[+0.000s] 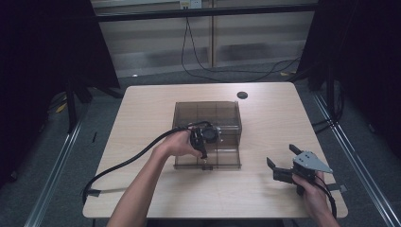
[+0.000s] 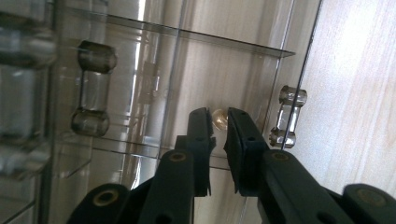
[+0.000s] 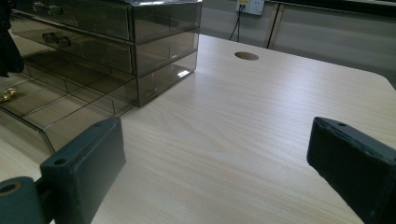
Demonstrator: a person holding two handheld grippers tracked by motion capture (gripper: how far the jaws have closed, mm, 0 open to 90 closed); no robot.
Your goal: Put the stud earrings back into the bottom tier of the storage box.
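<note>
Reaching into the pulled-out drawer [image 1: 208,161] of the smoky plastic drawer box [image 1: 207,113], the left gripper [image 2: 218,126] has its jaws drawn narrow around a small gold bead [image 2: 219,117]. Whether they actually pinch it or just bracket it, I cannot tell. Bead sits inside the drawer, near the box's front, a little back from the drawer's clear knob [image 2: 288,116].

Handling guess: bead looks light, hard, round and slick, so it will likely squirt out of flat pads. Grip across its widest part, centred on the pads, gently. Drawer walls are thin, stiff plastic; avoid levering against them.

Right of the box, the right gripper [image 1: 283,161] rests on the table [image 1: 265,109], jaws wide, holding nothing.
</note>
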